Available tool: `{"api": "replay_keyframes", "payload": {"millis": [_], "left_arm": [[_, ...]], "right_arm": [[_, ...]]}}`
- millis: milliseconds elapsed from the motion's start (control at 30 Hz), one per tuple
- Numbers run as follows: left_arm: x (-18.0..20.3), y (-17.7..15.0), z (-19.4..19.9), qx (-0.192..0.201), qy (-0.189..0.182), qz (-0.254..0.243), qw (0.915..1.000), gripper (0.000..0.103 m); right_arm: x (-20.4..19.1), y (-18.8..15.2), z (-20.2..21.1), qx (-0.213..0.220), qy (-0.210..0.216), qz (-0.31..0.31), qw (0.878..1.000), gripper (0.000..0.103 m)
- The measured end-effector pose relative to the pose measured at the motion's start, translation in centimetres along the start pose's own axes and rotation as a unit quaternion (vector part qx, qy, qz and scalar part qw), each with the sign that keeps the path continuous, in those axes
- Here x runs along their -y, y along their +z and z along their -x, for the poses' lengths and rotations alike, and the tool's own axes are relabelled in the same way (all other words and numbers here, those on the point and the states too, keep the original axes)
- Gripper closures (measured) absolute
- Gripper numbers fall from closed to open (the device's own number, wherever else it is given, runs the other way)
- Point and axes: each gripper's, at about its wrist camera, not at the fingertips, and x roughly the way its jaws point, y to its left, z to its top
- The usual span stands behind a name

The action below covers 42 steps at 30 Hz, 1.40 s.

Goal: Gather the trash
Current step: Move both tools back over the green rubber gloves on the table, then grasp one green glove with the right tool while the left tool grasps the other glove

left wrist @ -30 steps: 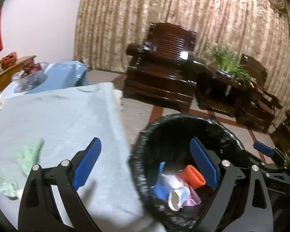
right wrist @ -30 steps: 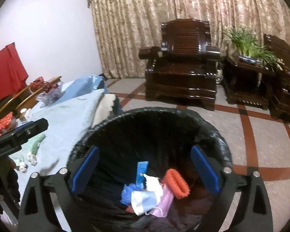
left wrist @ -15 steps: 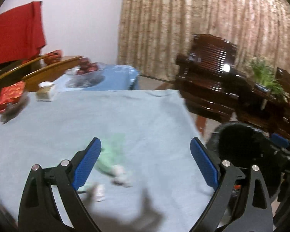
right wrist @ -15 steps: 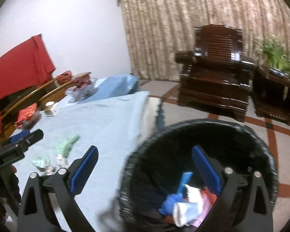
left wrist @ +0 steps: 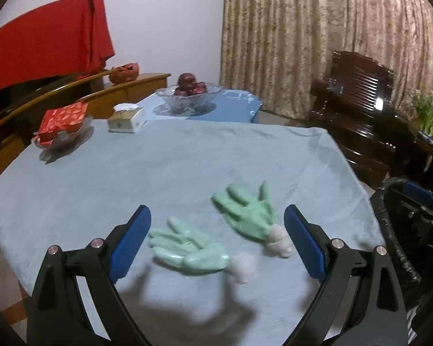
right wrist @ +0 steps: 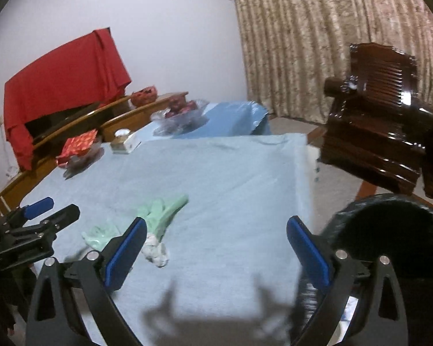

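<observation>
1. Table (left wrist: 187, 155), covered by a light blue cloth; it bears every smaller item listed below except the bin.
2. Trash bin (right wrist: 389, 230), black-lined, standing on the floor just beside the table's right edge; its contents are not visible.
3. Left gripper (left wrist: 216, 239), blue-padded jaws spread wide and holding nothing, hovering above the near part of the cloth.
4. Right gripper (right wrist: 216, 248), jaws likewise wide apart and empty, over the table's near right part, beside the bin.
5. Glass fruit bowl (left wrist: 189, 95), far end, filled with dark red fruit.
6. Red packet (left wrist: 63, 119) in a glass dish, far left.
7. Tissue box (left wrist: 127, 119), between dish and fruit bowl.
8. Two green gloves with whitish cuffs, flat on the cloth, near each other: nearer glove (left wrist: 187, 252) between the left jaws; farther glove (left wrist: 248, 213) towards the right jaw.
</observation>
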Motion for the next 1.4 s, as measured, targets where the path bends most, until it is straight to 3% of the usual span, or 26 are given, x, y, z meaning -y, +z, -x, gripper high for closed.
{"api": "replay_keyframes", "payload": {"millis": [533,867,1200,1400], "left_arm": [[-4.6,-2.6,-2.9,-0.036,0.029,0.029,0.9985,0.012],[-6.9,-3.3,-3.8,-0.043,0.040,0.047,0.9972,0.012],[-7.3,-3.8,-4.6,-0.051,0.035,0.055,0.9966,0.012],[-6.7,-3.9,-4.9,-0.054,0.029,0.050,0.9969,0.012]], "right_arm": [[-5.7,-2.2,-8.8,-0.066,0.034,0.035,0.997,0.009],[-7.4,-3.3,-11.8,-0.108,0.043,0.054,0.992,0.029],[-7.6,-3.5,-13.8,-0.146,0.048,0.054,0.987,0.042],[-7.5,-3.7,-13.9,-0.155,0.063,0.049,0.985,0.067]]}}
